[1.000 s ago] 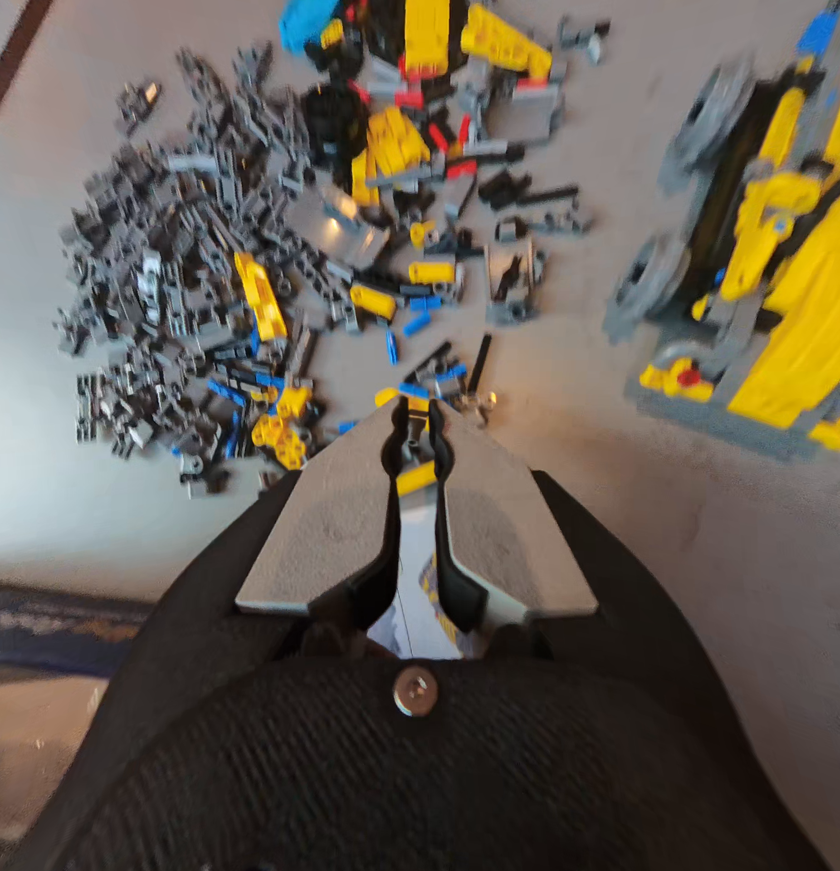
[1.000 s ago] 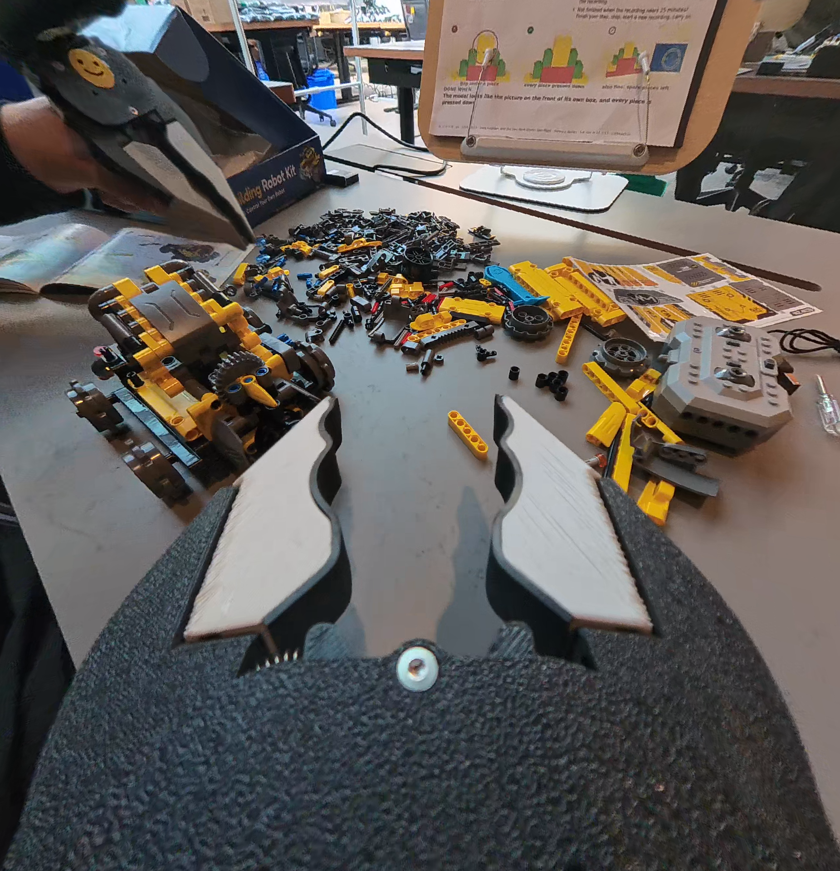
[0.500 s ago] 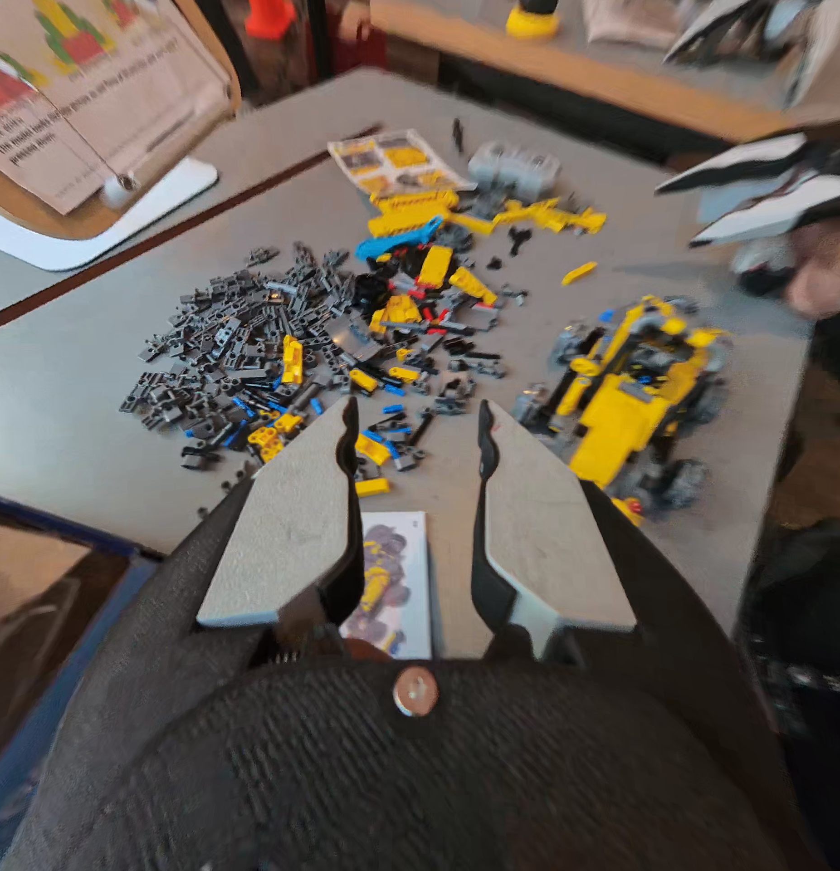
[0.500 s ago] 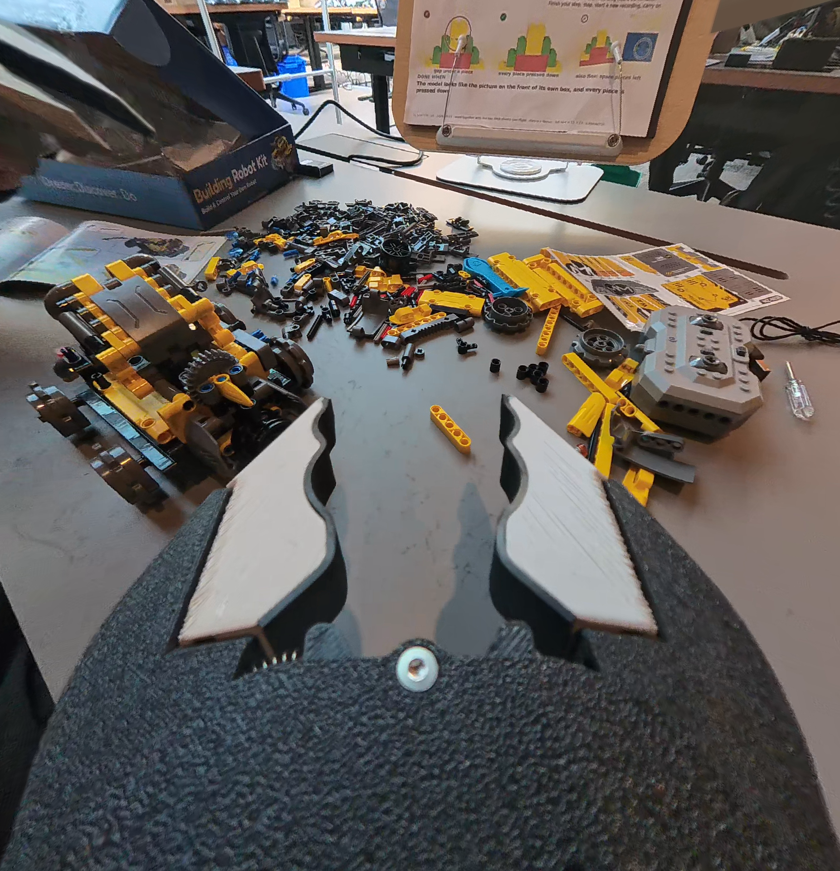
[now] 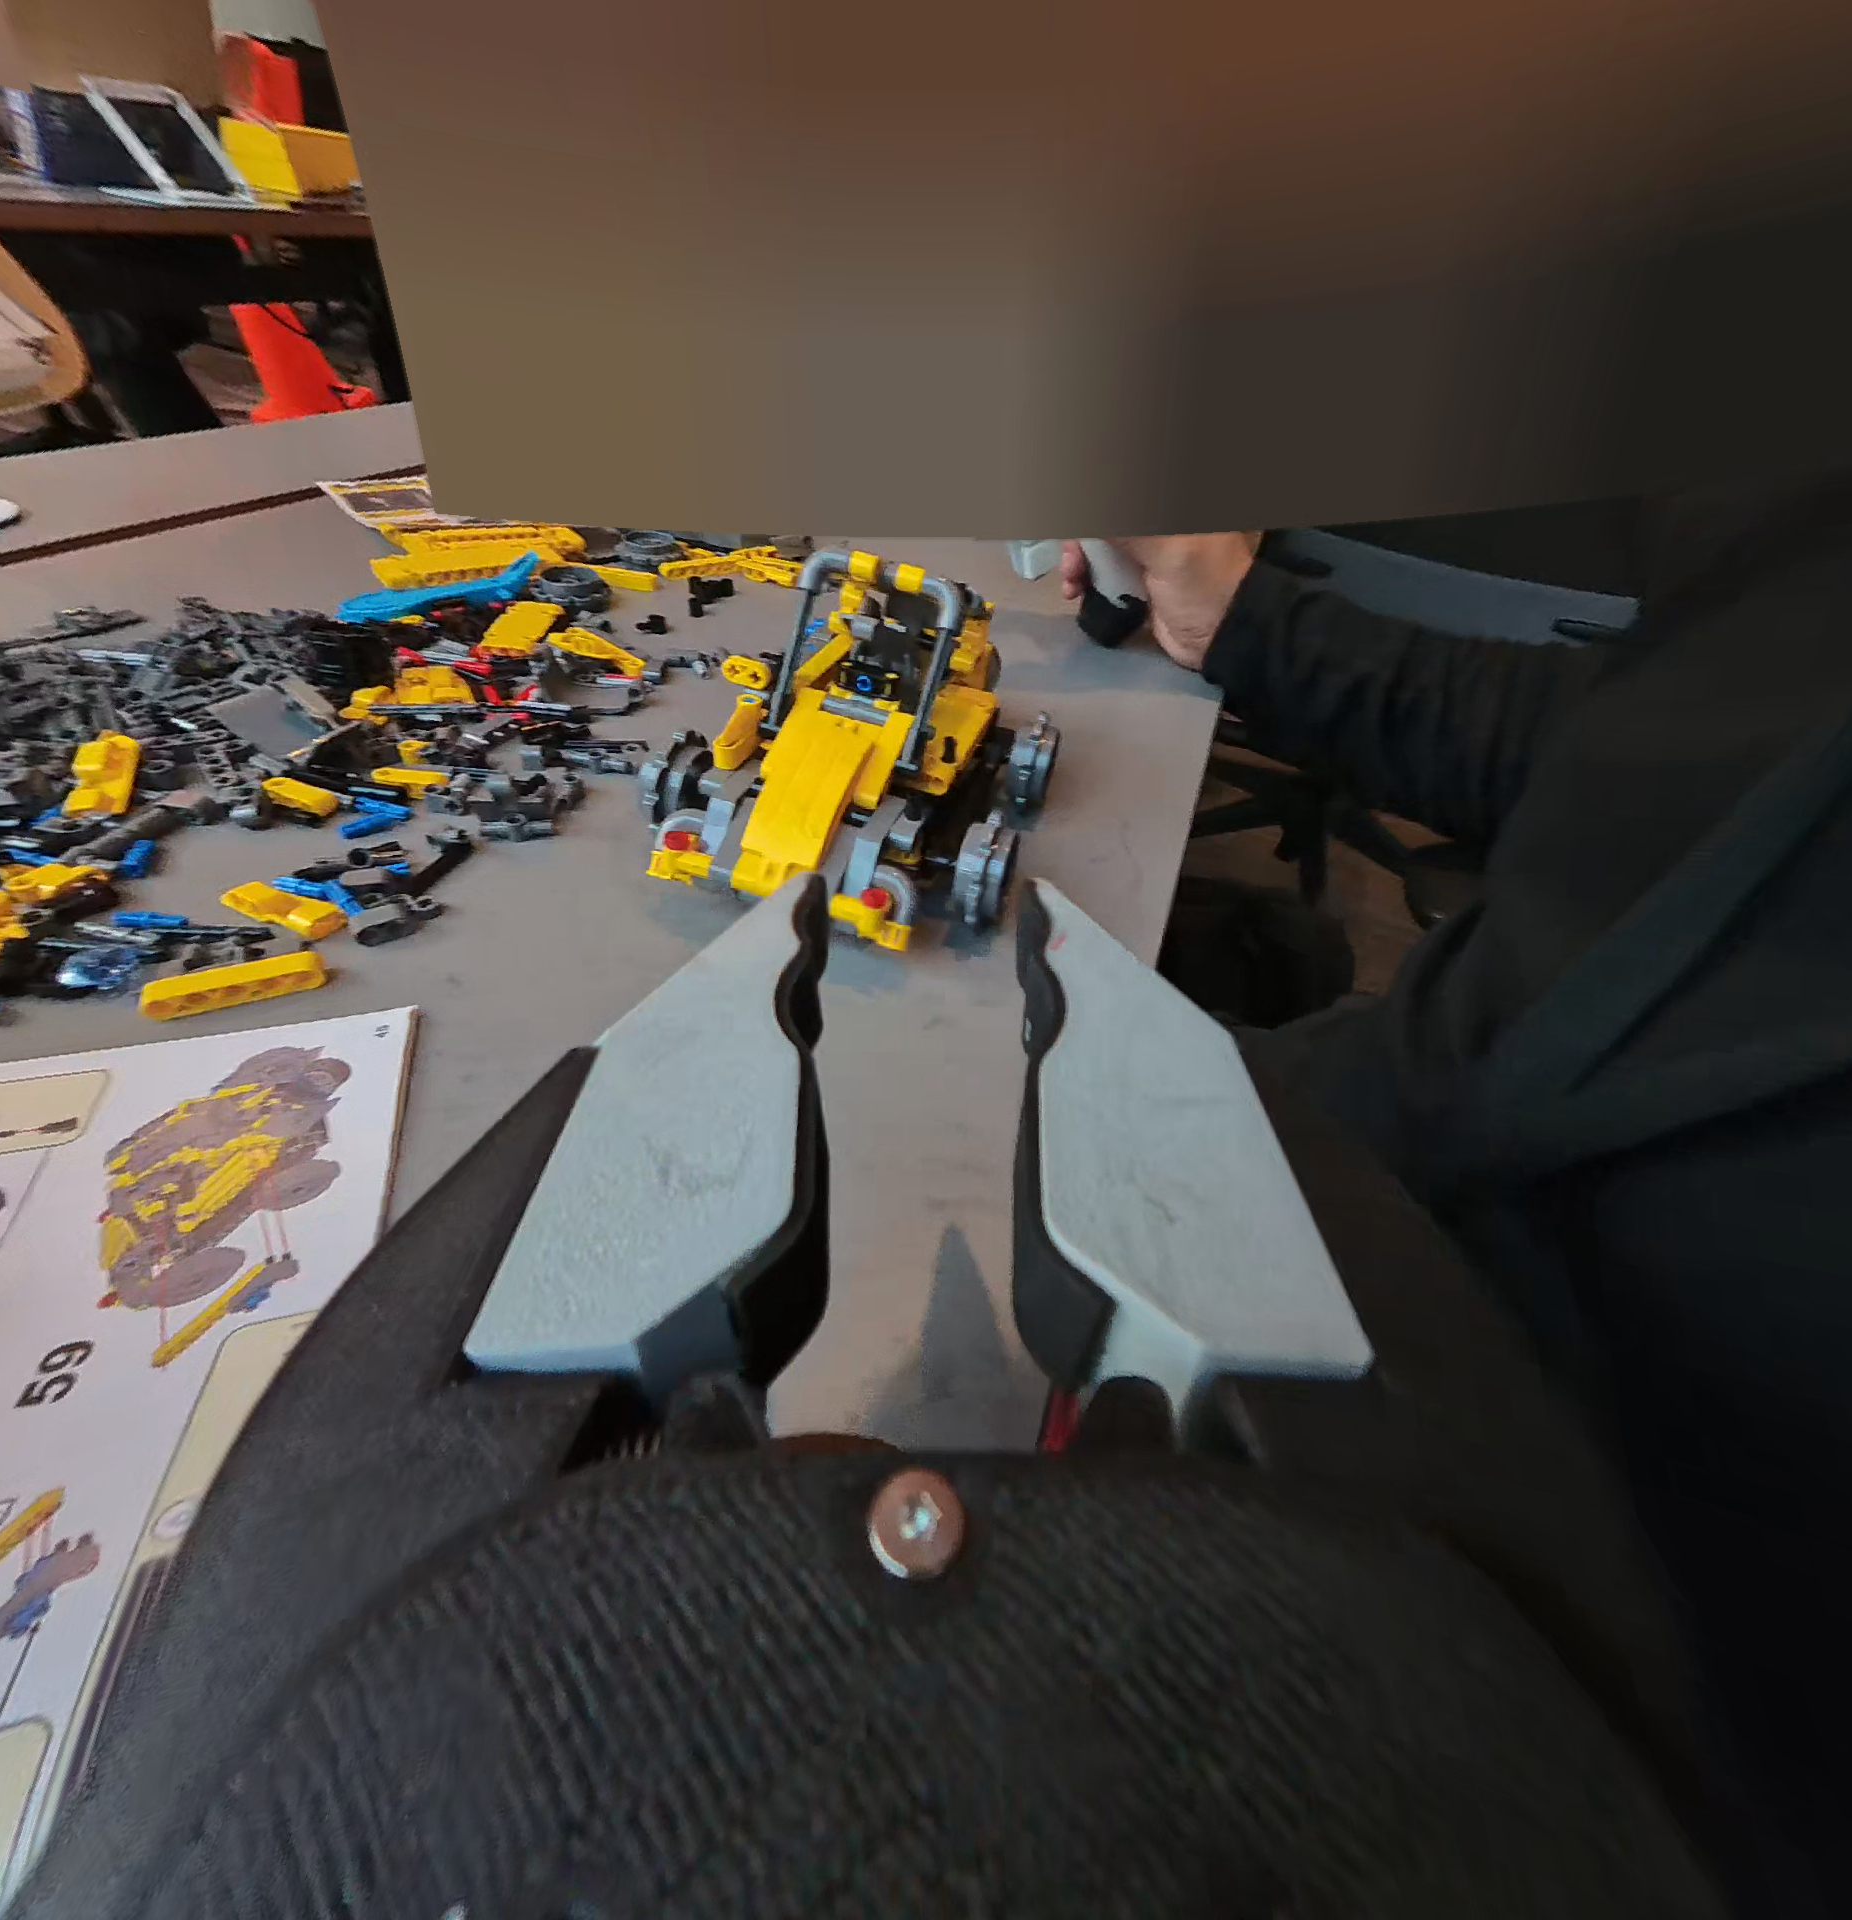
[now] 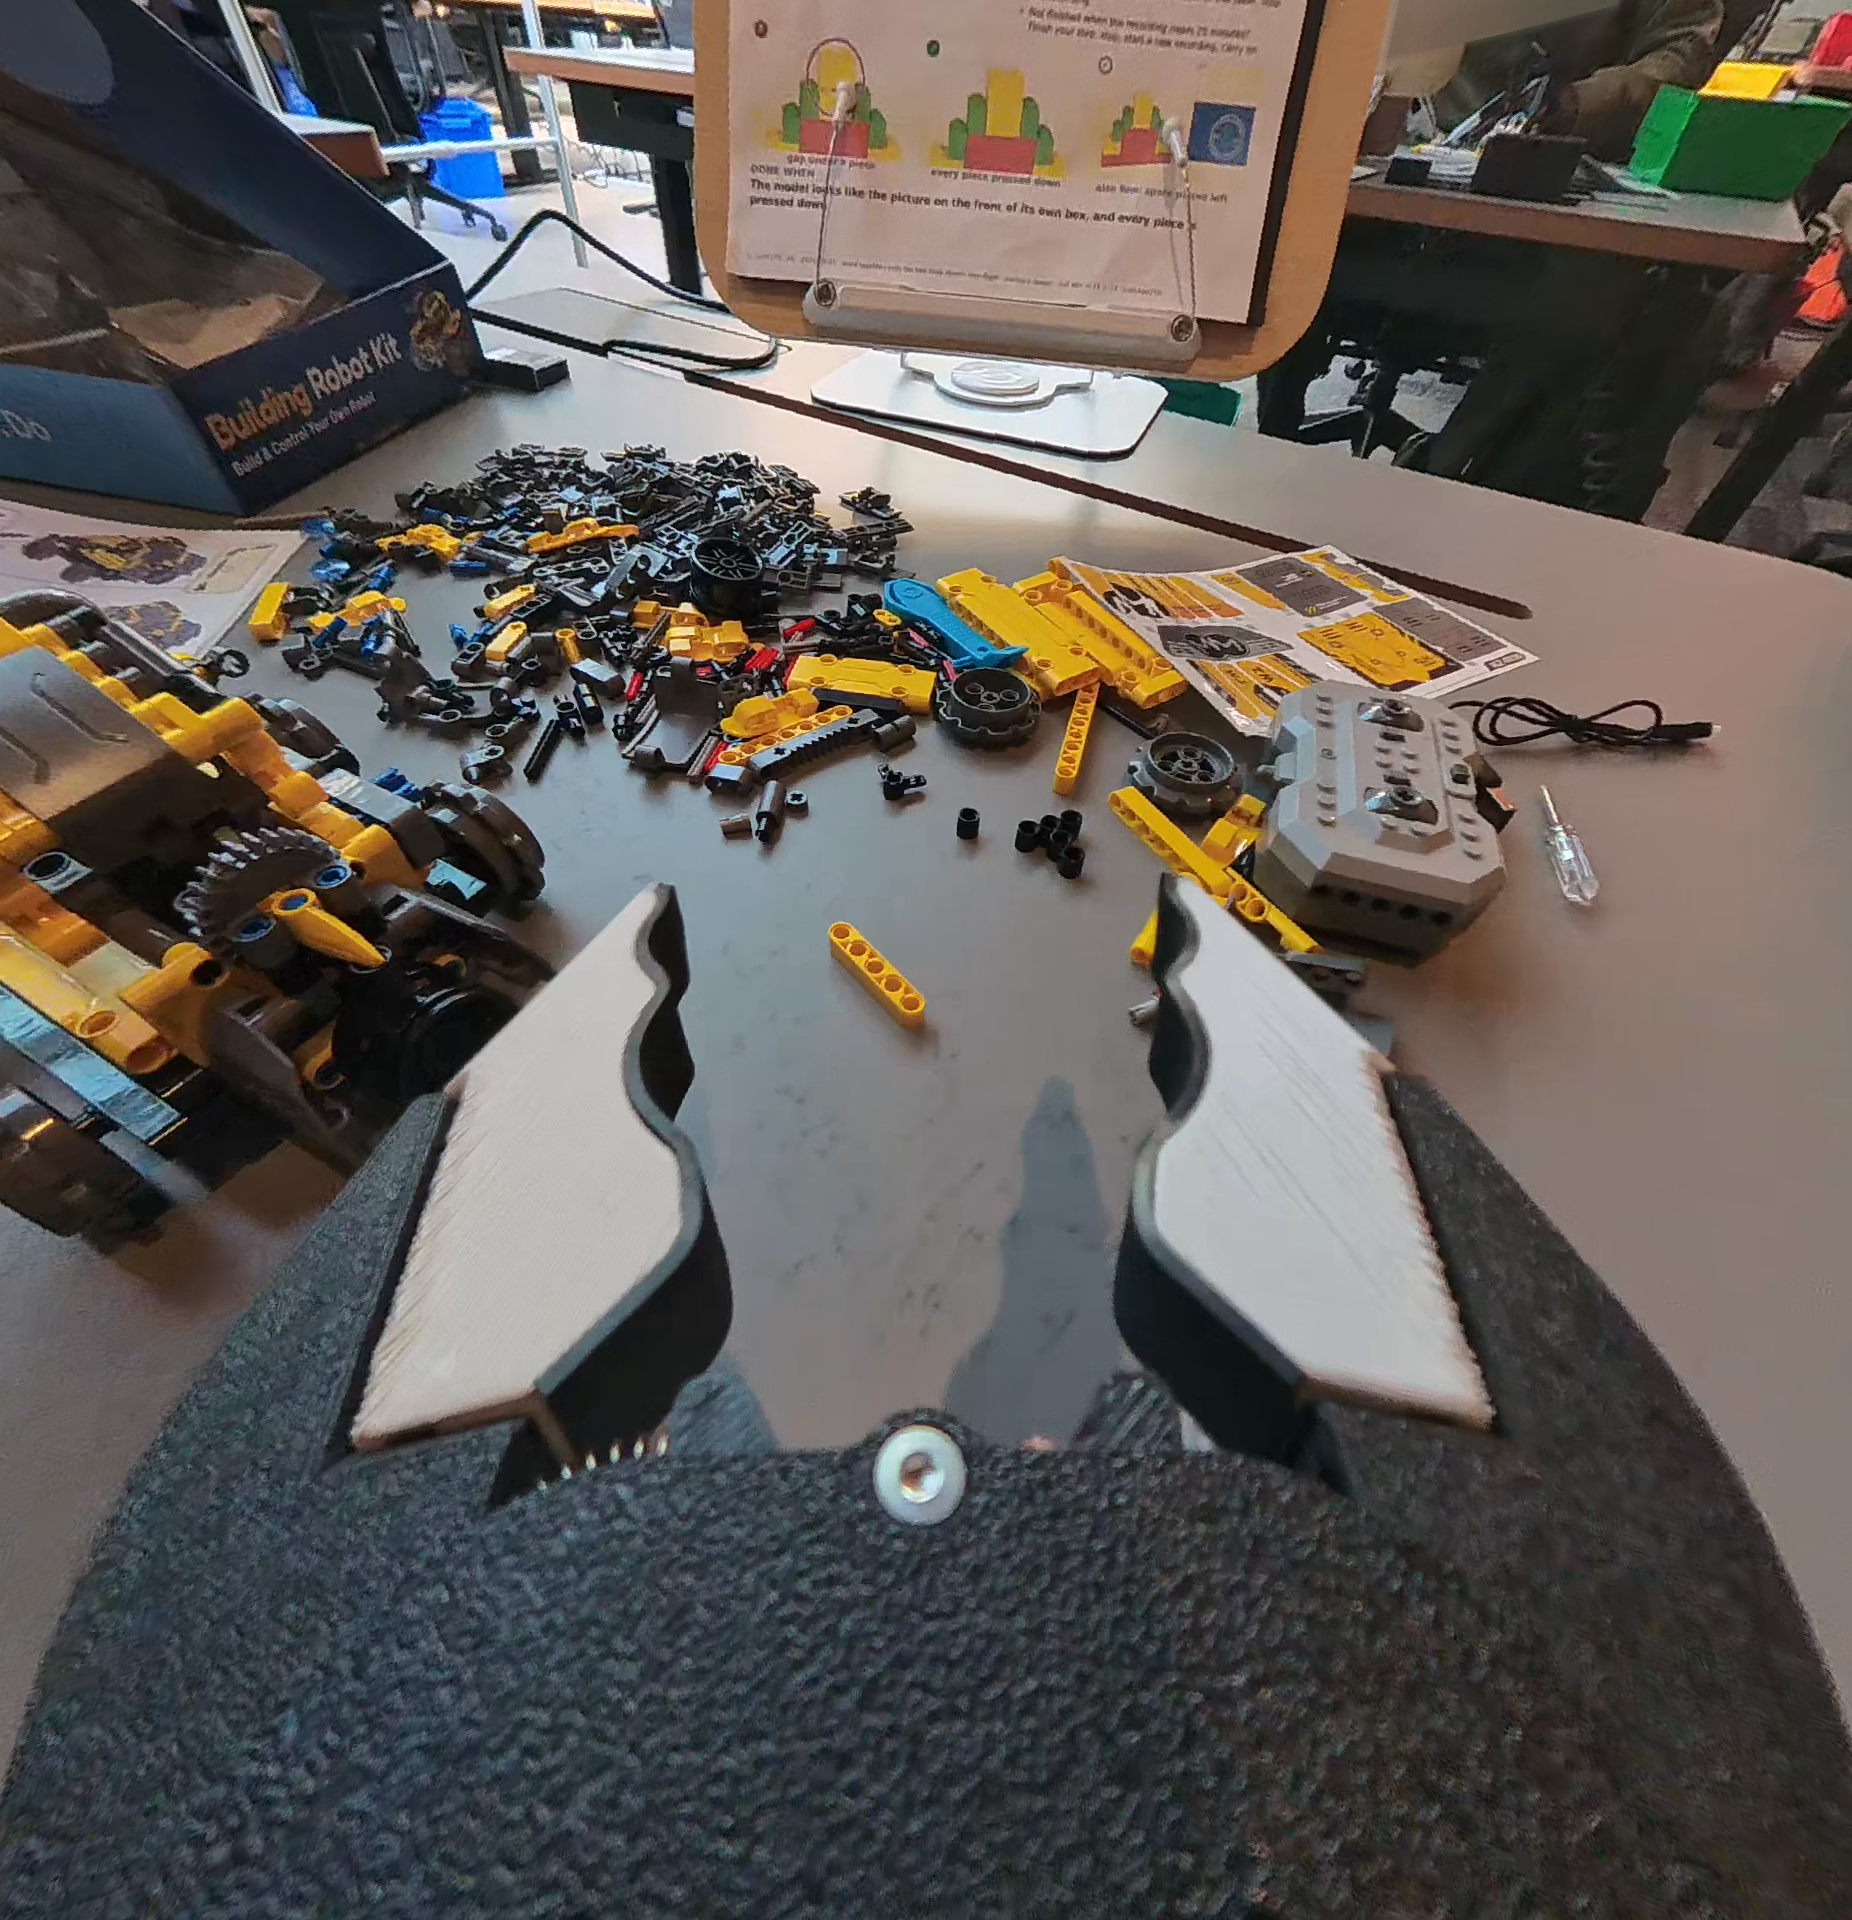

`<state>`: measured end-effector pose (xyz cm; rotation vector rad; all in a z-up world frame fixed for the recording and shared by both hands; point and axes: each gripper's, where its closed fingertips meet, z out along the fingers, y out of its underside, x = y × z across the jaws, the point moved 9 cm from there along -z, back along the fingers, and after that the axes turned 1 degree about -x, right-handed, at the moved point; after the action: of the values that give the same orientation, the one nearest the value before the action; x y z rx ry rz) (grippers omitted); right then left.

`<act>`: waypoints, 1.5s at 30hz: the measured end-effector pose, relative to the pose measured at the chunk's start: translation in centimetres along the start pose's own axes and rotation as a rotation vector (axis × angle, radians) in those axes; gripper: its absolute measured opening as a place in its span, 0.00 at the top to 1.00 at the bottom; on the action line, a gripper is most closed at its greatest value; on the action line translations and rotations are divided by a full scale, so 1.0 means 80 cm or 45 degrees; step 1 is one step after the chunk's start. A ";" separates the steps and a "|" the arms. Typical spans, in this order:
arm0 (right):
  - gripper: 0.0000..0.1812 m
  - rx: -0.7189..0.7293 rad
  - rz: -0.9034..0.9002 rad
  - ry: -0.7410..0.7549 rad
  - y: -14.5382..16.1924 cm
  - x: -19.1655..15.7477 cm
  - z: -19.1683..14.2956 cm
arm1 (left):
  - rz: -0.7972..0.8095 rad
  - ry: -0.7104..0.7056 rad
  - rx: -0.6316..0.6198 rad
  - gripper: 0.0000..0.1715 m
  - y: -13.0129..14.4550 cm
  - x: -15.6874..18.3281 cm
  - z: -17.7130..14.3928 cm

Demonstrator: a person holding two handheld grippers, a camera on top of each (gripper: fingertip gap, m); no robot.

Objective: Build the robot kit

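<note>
My left gripper (image 5: pixel 917 925) hangs over the near part of the grey table (image 5: pixel 548 935), fingers spread and nothing between them; it points at the yellow buggy model (image 5: pixel 849 758), which stands just beyond the tips near the table's right edge, apart from them. At left lies the open instruction booklet (image 5: pixel 174 1195), flat and within sight, I judge so its pages can be read while working. Farther left the loose pieces (image 5: pixel 257 748) spread in a broad heap.

My right gripper (image 6: pixel 917 935) is likewise released and empty, low over bare table. Nearest it is a short yellow beam (image 6: pixel 876 975) lying alone between the fingers' line, clear of both — set apart from the pile, it looks easy to reach. The model sits at left, close beside the left finger (image 6: pixel 548 1164) without touching that I can see. At right a grey motor block (image 6: pixel 1379 821) rests among yellow beams, with a sticker sheet (image 6: pixel 1306 623) beyond — and a small screwdriver (image 6: pixel 1566 847) to its right. A dark blue box (image 6: pixel 226 343) stands far left, a clipboard stand (image 6: pixel 1005 177) behind the heap.
</note>
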<state>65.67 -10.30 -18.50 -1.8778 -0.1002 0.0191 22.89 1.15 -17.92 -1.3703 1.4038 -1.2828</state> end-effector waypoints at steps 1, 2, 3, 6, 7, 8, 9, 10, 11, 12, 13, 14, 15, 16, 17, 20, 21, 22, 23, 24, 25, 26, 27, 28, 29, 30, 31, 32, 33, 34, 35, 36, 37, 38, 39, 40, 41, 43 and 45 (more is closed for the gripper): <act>0.51 -0.002 -0.012 0.010 0.000 -0.001 0.000 | -0.010 0.037 0.005 0.81 0.000 0.000 -0.001; 0.51 -0.005 -0.022 0.021 0.000 -0.001 0.001 | -0.017 0.051 0.018 0.83 -0.001 0.000 -0.002; 0.51 -0.009 -0.030 0.029 0.000 -0.001 0.001 | -0.021 0.055 0.030 0.84 -0.001 -0.001 -0.003; 0.51 -0.013 -0.042 0.043 0.000 -0.001 0.003 | -0.019 0.077 0.038 0.84 -0.001 0.000 -0.004; 0.51 -0.020 -0.041 0.039 0.000 0.000 0.004 | -0.013 0.084 0.037 0.84 -0.001 0.001 -0.004; 0.51 -0.027 -0.041 0.040 0.000 -0.001 0.004 | -0.007 0.085 0.038 0.84 -0.001 0.001 -0.004; 0.51 -0.030 -0.045 0.044 0.000 -0.001 0.005 | -0.001 0.081 0.040 0.84 -0.001 0.002 -0.004; 0.51 -0.028 -0.051 0.047 0.000 -0.001 0.004 | 0.005 0.081 0.043 0.84 -0.001 0.003 -0.005; 0.51 -0.026 -0.055 0.049 0.000 -0.002 0.004 | 0.009 0.079 0.046 0.84 -0.001 0.003 -0.005; 0.51 -0.025 -0.059 0.050 -0.001 -0.003 0.004 | 0.008 0.075 0.047 0.84 -0.001 0.003 -0.005; 0.51 -0.026 -0.055 0.045 -0.001 -0.004 0.004 | 0.002 0.072 0.045 0.84 -0.001 0.002 -0.005; 0.51 -0.029 -0.046 0.030 0.000 -0.005 0.003 | -0.003 0.072 0.043 0.84 -0.001 0.001 -0.005; 0.53 -0.030 -0.040 0.013 0.000 -0.007 0.003 | -0.008 0.072 0.040 0.84 -0.001 0.001 -0.004; 0.55 -0.030 -0.036 -0.004 0.000 -0.008 0.003 | -0.013 0.072 0.037 0.84 -0.001 0.000 -0.004; 0.59 -0.028 -0.039 -0.017 0.000 -0.010 0.002 | -0.016 0.071 0.035 0.84 -0.001 0.000 -0.004; 0.77 -0.035 -0.076 -0.028 0.000 -0.014 0.001 | -0.013 0.066 0.032 0.84 -0.001 0.000 -0.003; 0.95 -0.057 -0.111 0.000 0.002 -0.015 0.000 | -0.010 0.063 0.032 0.84 -0.001 0.000 -0.003; 1.00 -0.085 -0.157 0.036 0.005 -0.016 0.001 | -0.008 0.061 0.033 0.84 -0.001 0.001 -0.004; 1.00 -0.100 -0.189 0.068 0.005 -0.016 0.002 | -0.008 0.060 0.033 0.84 -0.001 0.001 -0.004; 1.00 -0.100 -0.220 0.062 0.005 -0.020 0.003 | -0.010 0.059 0.033 0.84 -0.001 0.000 -0.003; 0.99 -0.094 -0.252 0.040 0.005 -0.024 0.004 | -0.013 0.060 0.032 0.84 -0.001 0.000 -0.003; 0.92 -0.098 -0.271 0.037 0.005 -0.026 0.007 | -0.017 0.059 0.032 0.84 -0.001 0.000 -0.003; 0.86 -0.124 -0.272 0.051 0.006 -0.026 0.010 | -0.021 0.058 0.030 0.84 -0.001 -0.001 -0.003; 0.84 -0.154 -0.265 0.048 0.008 -0.027 0.012 | -0.024 0.057 0.028 0.84 -0.001 -0.001 -0.003; 0.84 -0.174 -0.255 0.030 0.009 -0.028 0.014 | -0.026 0.056 0.026 0.84 -0.001 -0.001 -0.003; 0.86 -0.178 -0.245 0.017 0.009 -0.028 0.014 | -0.026 0.055 0.025 0.84 -0.001 -0.001 -0.003; 0.89 -0.165 -0.245 0.015 0.008 -0.029 0.012 | -0.025 0.054 0.025 0.84 -0.001 -0.001 -0.003; 0.91 -0.143 -0.246 0.014 0.007 -0.029 0.010 | -0.023 0.053 0.025 0.84 -0.001 -0.001 -0.002; 0.91 -0.124 -0.238 0.011 0.006 -0.028 0.009 | -0.023 0.052 0.024 0.84 -0.001 -0.001 -0.002; 0.90 -0.118 -0.223 0.004 0.006 -0.026 0.008 | -0.023 0.051 0.023 0.84 -0.001 -0.001 -0.002; 0.88 -0.115 -0.207 0.003 0.006 -0.025 0.008 | -0.023 0.050 0.022 0.84 -0.001 -0.001 -0.002; 0.86 -0.111 -0.195 0.006 0.005 -0.023 0.008 | -0.025 0.050 0.023 0.84 -0.001 -0.001 -0.002; 0.85 -0.107 -0.188 0.006 0.005 -0.022 0.007 | -0.027 0.049 0.023 0.84 -0.001 -0.002 -0.002; 0.85 -0.103 -0.185 0.004 0.005 -0.022 0.007 | -0.030 0.049 0.023 0.84 -0.001 -0.002 -0.002; 0.85 -0.101 -0.186 0.005 0.005 -0.022 0.007 | -0.032 0.049 0.022 0.84 -0.001 -0.002 -0.002; 0.85 -0.101 -0.188 0.005 0.005 -0.022 0.007 | -0.034 0.050 0.022 0.84 -0.001 -0.002 -0.002; 0.85 -0.105 -0.190 0.004 0.005 -0.022 0.007 | -0.035 0.051 0.021 0.84 -0.001 -0.002 -0.002; 0.85 -0.112 -0.195 0.004 0.005 -0.023 0.008 | -0.036 0.051 0.021 0.84 -0.001 -0.002 -0.002; 0.85 -0.116 -0.199 0.005 0.006 -0.023 0.009 | -0.039 0.052 0.024 0.84 -0.001 -0.003 -0.002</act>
<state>63.82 -9.92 -19.20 -1.9556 -0.2487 -0.0981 22.75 1.38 -17.83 -1.3646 1.4001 -1.3476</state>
